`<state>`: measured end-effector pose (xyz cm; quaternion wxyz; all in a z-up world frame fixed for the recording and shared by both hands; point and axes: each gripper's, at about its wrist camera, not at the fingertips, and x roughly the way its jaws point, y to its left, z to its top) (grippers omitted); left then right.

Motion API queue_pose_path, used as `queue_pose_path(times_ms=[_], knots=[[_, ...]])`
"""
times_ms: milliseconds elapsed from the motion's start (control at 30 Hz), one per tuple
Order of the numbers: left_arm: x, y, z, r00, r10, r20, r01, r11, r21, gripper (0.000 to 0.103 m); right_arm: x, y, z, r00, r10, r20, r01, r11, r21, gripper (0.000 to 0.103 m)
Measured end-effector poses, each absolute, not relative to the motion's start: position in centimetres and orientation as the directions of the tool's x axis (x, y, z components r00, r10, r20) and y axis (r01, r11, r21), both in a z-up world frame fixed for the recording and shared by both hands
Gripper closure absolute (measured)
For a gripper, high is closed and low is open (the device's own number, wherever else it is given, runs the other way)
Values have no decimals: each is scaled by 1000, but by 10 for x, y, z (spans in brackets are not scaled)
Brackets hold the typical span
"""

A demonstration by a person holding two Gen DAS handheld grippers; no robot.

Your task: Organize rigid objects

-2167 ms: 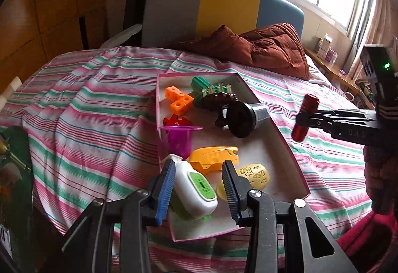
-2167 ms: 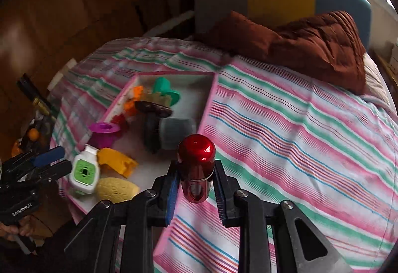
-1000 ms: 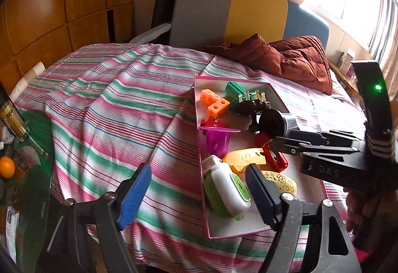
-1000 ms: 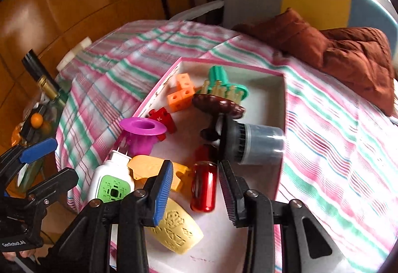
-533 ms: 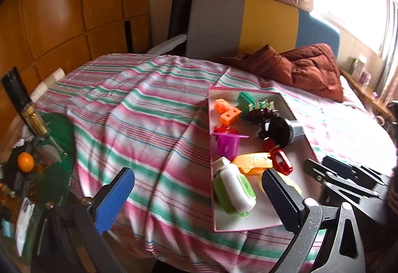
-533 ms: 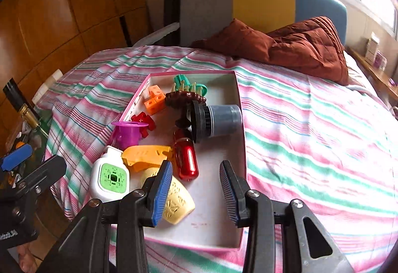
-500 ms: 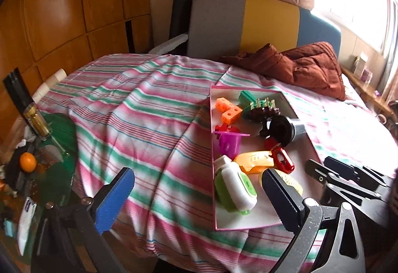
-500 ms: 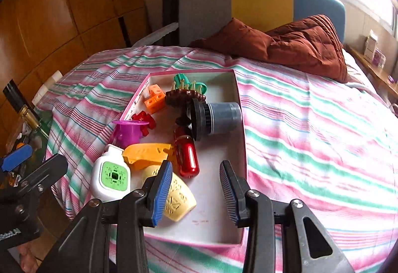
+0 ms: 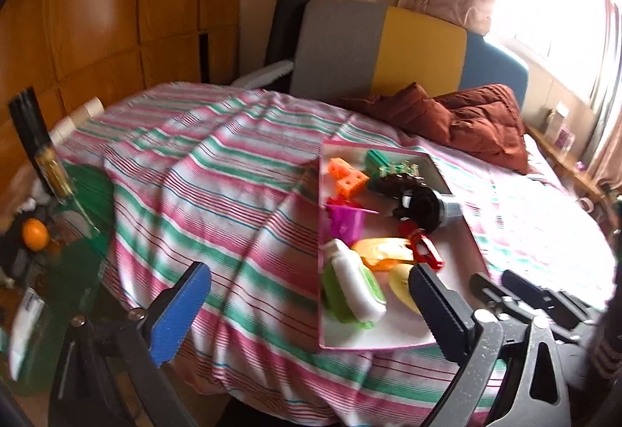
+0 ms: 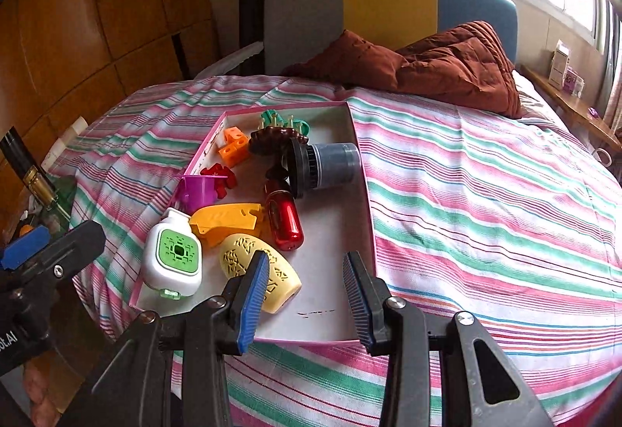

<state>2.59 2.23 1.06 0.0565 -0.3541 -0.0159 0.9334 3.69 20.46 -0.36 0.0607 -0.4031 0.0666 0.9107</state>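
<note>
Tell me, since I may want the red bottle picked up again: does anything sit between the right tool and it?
Nothing visible blocks it. The right tool hangs open over bare tray floor, and the red bottle lies just ahead, with the yellow holder off to its left side.

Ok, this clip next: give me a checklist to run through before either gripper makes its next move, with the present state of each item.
1. Red metallic capsule released and lying in the pink-rimmed tray: ok.
2. Right gripper empty, jaws apart over the tray's near end: ok.
3. Left gripper empty and wide open; its jaws have just been opening, nothing between them: ok.
4. White and green device fully inside the tray, beside the yellow patterned piece: ok.
5. Striped bedspread around the tray free of stray objects: ok in what shows; the near edge is hidden behind the grippers.
6. Whether the capsule will stay put: cannot tell.
</note>
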Motion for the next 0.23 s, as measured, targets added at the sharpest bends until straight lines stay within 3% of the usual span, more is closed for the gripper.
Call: queue_pose_path(times_ms=[233], knots=[[25, 24, 10, -737, 107, -667, -91, -994, -59, 5, 33, 201, 2, -675, 81, -734, -169, -985, 47, 63]])
